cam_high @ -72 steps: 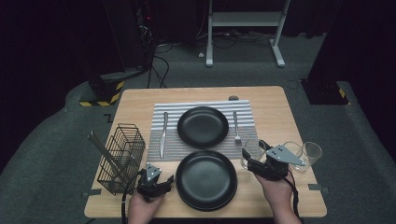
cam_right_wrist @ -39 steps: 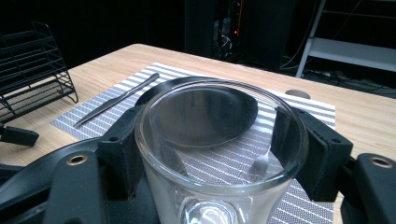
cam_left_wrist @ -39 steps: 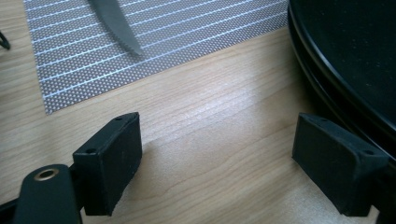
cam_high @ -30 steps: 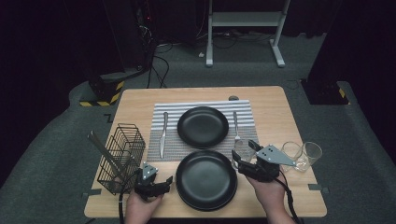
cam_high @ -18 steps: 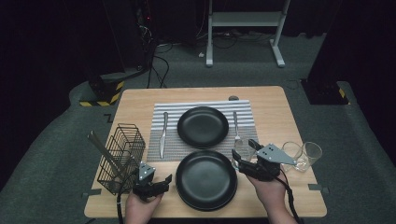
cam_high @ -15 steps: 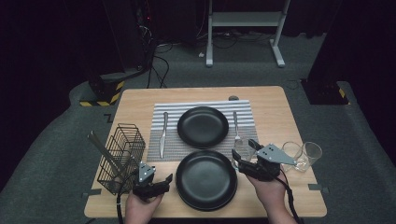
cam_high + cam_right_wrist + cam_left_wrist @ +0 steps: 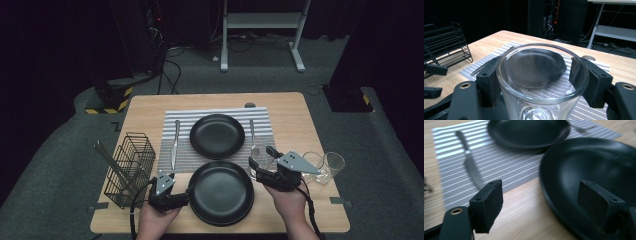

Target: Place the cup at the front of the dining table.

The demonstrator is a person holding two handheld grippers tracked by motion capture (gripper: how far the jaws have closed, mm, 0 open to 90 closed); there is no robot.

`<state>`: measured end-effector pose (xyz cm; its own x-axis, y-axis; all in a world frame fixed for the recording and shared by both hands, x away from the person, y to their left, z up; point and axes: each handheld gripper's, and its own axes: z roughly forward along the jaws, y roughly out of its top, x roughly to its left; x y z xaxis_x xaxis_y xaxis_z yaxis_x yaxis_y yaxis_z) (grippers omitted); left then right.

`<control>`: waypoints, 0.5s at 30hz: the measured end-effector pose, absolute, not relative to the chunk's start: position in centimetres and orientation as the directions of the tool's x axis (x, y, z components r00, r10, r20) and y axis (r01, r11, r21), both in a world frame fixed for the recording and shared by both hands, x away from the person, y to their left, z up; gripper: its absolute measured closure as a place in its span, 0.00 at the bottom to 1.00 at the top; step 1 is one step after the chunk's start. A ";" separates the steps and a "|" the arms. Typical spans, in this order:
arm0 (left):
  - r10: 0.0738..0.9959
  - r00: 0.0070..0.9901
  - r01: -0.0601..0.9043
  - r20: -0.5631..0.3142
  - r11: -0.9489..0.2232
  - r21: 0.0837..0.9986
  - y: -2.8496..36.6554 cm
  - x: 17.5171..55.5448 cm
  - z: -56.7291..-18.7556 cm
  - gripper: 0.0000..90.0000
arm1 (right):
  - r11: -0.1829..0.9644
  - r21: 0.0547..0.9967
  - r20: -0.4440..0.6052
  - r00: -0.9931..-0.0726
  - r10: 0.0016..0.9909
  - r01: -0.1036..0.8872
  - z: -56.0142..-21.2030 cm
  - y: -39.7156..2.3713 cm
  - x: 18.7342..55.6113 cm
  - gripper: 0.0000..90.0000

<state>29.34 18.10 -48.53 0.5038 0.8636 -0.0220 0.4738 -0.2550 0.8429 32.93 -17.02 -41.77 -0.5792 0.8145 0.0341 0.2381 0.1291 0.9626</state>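
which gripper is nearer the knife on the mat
Left. The left gripper sits just below the knife, at the near plate's left rim; the right gripper holds a glass beyond that plate.

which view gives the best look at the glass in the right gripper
The right gripper view: the glass stands upright and close up between the right gripper's two black jaws, rim clear. The high view shows the same glass small, at the right gripper's tip beside the near plate.
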 end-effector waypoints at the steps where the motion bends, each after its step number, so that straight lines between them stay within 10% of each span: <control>1: 0.860 0.509 0.467 -0.023 -0.254 0.847 17.9 29.4 -48.5 0.21 | 0.127 0.962 0.037 -0.578 0.815 0.241 -41.7 -17.0 32.9 0.31; 15: 0.841 0.537 0.425 -0.062 -0.206 0.881 16.6 30.1 -47.7 0.20 | 0.143 0.962 0.025 -0.597 0.802 0.232 -41.0 -15.3 33.3 0.31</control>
<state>30.13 16.60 -47.66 0.5374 0.8410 -0.0621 0.4250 -0.2065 0.8813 33.32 -15.28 -40.98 -0.5972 0.8017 0.0250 0.2323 0.1431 0.9621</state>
